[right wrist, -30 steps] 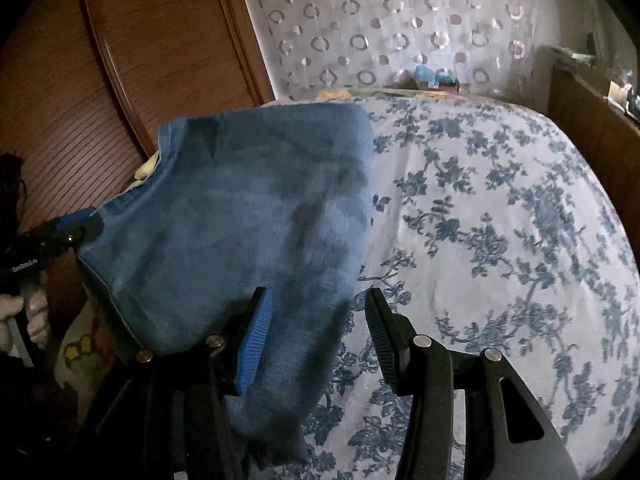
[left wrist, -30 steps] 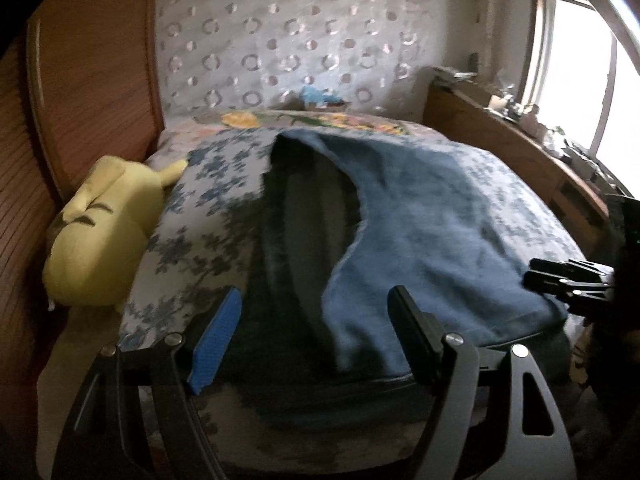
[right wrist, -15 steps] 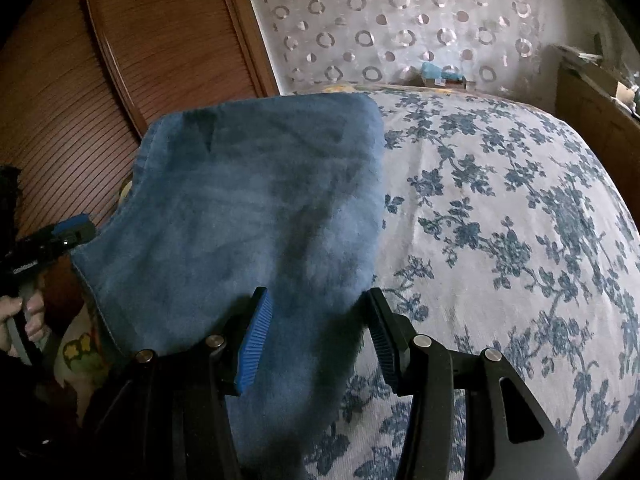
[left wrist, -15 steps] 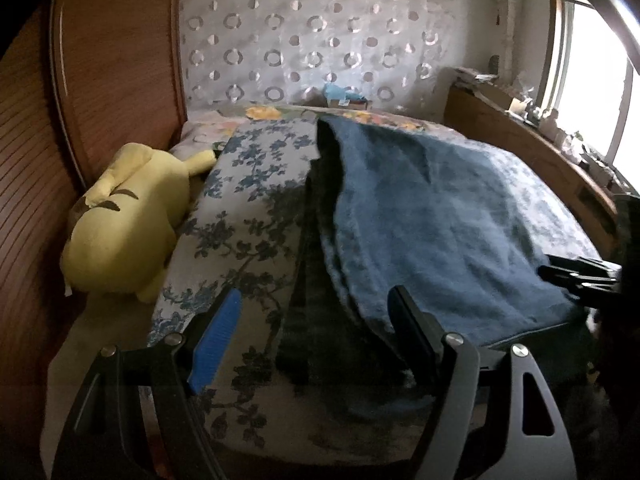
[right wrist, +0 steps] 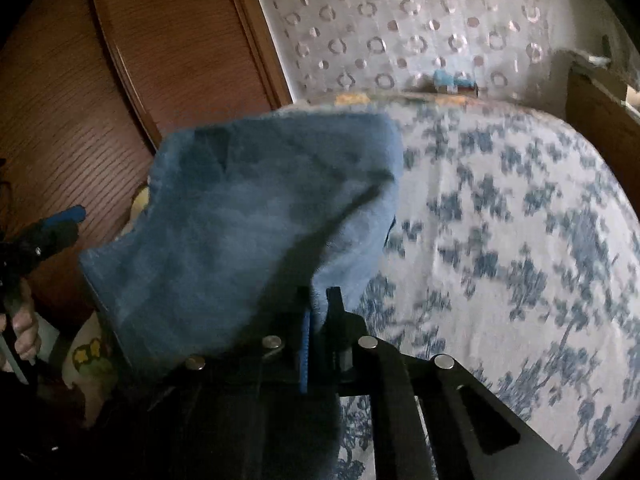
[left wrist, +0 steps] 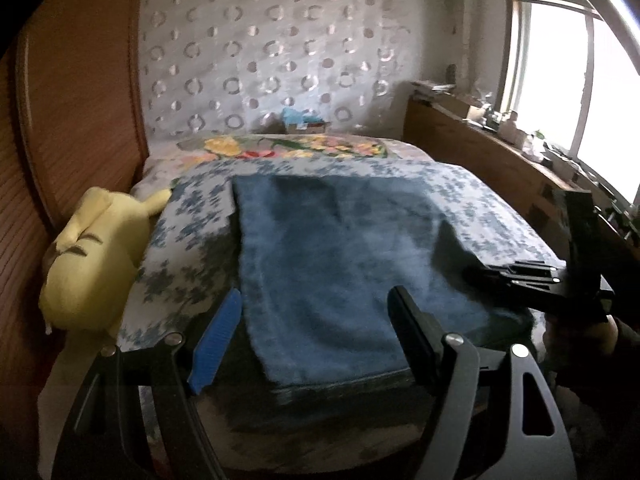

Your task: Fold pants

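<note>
The blue pants (left wrist: 340, 260) lie folded flat on the flowered bed cover (left wrist: 180, 240), their near edge hanging over the bed's front. My left gripper (left wrist: 314, 296) hovers over that near edge, open, with nothing pinched. At the right of this view, my right gripper (left wrist: 512, 272) meets the pants' right edge. In the right wrist view the right gripper (right wrist: 320, 296) is shut on a ridge of the pants (right wrist: 240, 220), its jaws closing tight with cloth between the pads. The left gripper (right wrist: 60, 220) shows at the far left, held by a hand (right wrist: 24, 328).
A yellow plush toy (left wrist: 92, 256) lies along the bed's left side against a wooden panel (left wrist: 80, 100). A cluttered wooden ledge (left wrist: 480, 148) runs under the window (left wrist: 600, 80) on the right. Bare flowered cover (right wrist: 500, 240) spreads right of the pants.
The pants' raised top layer has come down flat over the dark lower layer. My right gripper went from open around the pants' edge to shut on it. The left gripper rose slightly.
</note>
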{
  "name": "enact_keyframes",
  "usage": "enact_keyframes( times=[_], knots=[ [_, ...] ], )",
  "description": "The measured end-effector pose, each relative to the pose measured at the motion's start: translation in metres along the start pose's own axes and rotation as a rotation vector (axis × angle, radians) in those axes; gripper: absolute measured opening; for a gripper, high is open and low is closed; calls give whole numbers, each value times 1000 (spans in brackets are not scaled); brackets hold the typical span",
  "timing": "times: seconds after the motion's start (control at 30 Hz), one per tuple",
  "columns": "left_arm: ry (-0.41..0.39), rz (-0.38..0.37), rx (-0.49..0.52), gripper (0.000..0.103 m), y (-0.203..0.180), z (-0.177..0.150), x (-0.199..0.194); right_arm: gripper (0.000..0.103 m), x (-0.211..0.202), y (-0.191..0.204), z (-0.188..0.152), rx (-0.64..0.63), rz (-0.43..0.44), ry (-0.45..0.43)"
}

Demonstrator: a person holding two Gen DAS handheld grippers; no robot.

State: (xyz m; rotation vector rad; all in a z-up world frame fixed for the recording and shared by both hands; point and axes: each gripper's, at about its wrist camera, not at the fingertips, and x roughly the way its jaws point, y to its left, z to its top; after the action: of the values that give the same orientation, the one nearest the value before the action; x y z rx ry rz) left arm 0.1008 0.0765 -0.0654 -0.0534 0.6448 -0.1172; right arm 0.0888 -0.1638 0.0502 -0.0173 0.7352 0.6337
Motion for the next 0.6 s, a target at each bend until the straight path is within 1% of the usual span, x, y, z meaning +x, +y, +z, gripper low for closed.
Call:
enact_keyframes(
  times=[0.1,0.23,0.4,0.6],
  knots=[
    [-7,-8,18,76,-10,8,3,6,-15,3,14,-17,-6,-74],
    [-18,-13,36,76,-21,21,4,5,-31,4,34,-56,-11,-129],
    [-29,-34,43,76,-31,30,4,5,-39,-9,48,-101,-42,-128],
    [-20,-60,54,76,-44,30,9,5,-56,-45,42,-77,-123,-128]
  ],
)
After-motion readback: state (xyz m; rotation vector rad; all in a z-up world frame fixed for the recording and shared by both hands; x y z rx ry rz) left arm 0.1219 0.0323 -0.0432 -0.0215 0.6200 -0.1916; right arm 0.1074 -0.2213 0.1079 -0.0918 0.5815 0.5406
